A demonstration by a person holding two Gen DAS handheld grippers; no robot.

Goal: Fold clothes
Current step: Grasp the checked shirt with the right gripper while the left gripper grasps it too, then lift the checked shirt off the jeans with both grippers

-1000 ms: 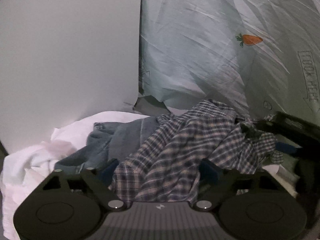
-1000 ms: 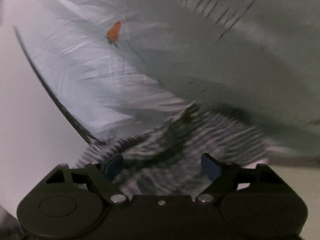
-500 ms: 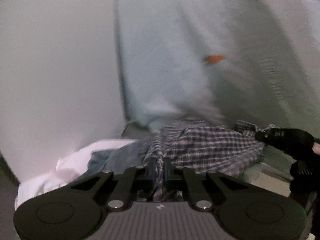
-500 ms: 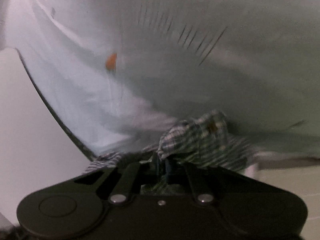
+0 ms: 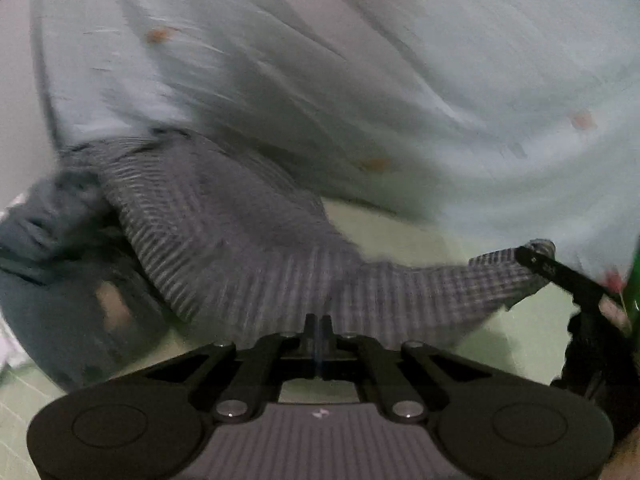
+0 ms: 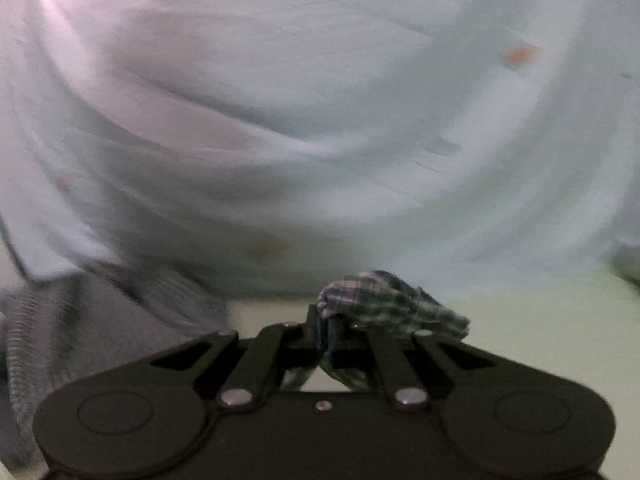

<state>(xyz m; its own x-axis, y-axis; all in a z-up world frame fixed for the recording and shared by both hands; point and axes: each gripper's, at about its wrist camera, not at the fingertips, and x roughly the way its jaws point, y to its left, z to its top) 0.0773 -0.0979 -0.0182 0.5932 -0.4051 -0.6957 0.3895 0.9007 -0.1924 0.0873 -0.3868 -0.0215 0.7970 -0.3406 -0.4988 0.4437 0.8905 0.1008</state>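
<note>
Plaid cloth, a checked shirt (image 5: pixel 248 240) in dark and pale threads, hangs stretched between two pairs of tongs above a pale green surface (image 5: pixel 400 232). Left wrist view: the shirt runs from a bunched mass at 9 o'clock across the centre to a narrow end at 3 o'clock; its lower edge meets the left tongs (image 5: pixel 319 326) at 6 o'clock, whose fingers are pressed together on the fabric. The narrow end at 3 o'clock is pinched by the right tongs (image 5: pixel 532 258), seen here as a dark arm reaching in from the right edge. Right wrist view: the right tongs (image 6: pixel 326 324) are likewise pressed together, with a crumpled tuft of the shirt (image 6: pixel 384 300) bulging out above and to the right of the fingertips; the rest of the garment trails away blurred toward 8 o'clock. Outward from the shirt, a heap of dark blue-grey clothing (image 5: pixel 52 280) lies at 8 to 9 o'clock in the left view, touching the shirt's bunched end. Behind everything, from 10 through 2 o'clock in both views, hangs a wrinkled pale blue-grey sheet (image 5: pixel 400 80) dotted with small orange motifs (image 5: pixel 160 35), too blurred to make out. A plain whitish wall (image 5: pixel 16 100) shows at the left edge.
</note>
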